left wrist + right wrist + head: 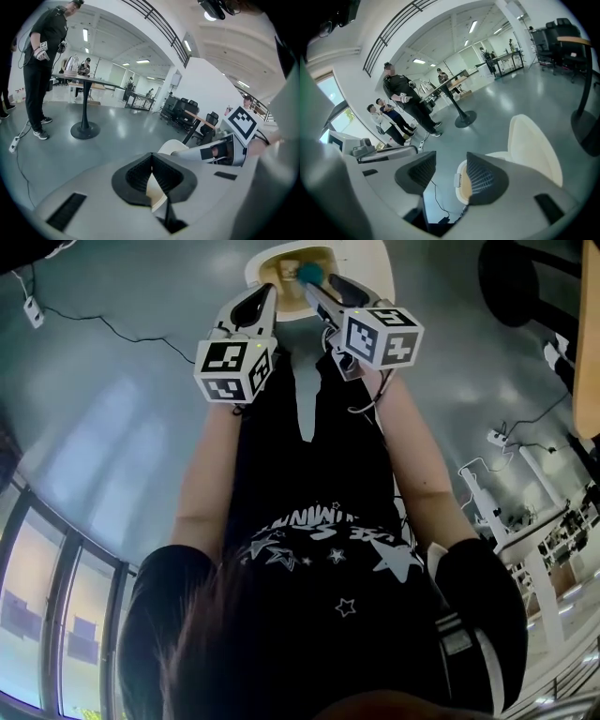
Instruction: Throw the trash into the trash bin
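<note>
The white trash bin (361, 259) stands on the floor ahead with its lid up, its tan inside showing. A small teal thing (309, 275) lies in its mouth, just beyond the tips of my right gripper (325, 292); I cannot tell whether they touch. In the right gripper view the bin (532, 140) sits under the right gripper (451, 157), whose jaws stand apart with nothing between them. My left gripper (267, 294) hovers beside the bin's left rim. In the left gripper view the left gripper (151, 156) has its pads meeting at the tip, with the cream bin (171, 146) behind.
A person in black (40, 70) stands by a round pedestal table (84, 129) at the left. A cable (103, 324) runs across the grey floor. Office chairs and desks (187, 112) stand further back. More people (391, 122) stand beyond the right gripper.
</note>
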`<state>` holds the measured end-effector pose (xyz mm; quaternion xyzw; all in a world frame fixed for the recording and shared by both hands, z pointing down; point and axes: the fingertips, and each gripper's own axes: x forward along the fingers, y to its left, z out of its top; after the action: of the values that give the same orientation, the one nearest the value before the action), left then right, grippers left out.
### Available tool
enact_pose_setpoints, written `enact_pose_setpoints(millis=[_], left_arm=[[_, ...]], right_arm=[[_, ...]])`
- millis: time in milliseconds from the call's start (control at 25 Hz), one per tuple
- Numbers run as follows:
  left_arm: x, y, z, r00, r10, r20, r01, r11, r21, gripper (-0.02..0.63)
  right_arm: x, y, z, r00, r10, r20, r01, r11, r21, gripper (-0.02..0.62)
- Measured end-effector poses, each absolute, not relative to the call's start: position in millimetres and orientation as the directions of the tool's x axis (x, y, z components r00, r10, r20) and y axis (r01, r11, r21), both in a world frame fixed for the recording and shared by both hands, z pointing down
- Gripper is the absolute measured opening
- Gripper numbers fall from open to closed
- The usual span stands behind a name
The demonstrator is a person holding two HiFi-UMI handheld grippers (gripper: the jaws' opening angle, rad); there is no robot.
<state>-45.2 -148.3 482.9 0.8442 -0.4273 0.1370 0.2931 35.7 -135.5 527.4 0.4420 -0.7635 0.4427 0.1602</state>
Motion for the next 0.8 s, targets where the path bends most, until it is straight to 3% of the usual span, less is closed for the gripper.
enact_pose_setpoints(millis=[320, 800], left_arm=[[-50.6, -153.3, 462.6, 0.605, -0.656, 0.451, -0.796, -0.484, 0.364, 0.011], [-80.4, -166.4, 430.4, 0.608, -0.687, 0.398, -0.793, -0.501, 0.348, 0.011]], right_arm=[[26.6, -146.1, 504.6, -0.58, -0.562, 0.589, -0.784, 0.19, -0.591, 0.114], [11.7, -170.6, 465.4, -0.556, -0.625, 0.549, -0.793, 0.2, -0.576, 0.042]])
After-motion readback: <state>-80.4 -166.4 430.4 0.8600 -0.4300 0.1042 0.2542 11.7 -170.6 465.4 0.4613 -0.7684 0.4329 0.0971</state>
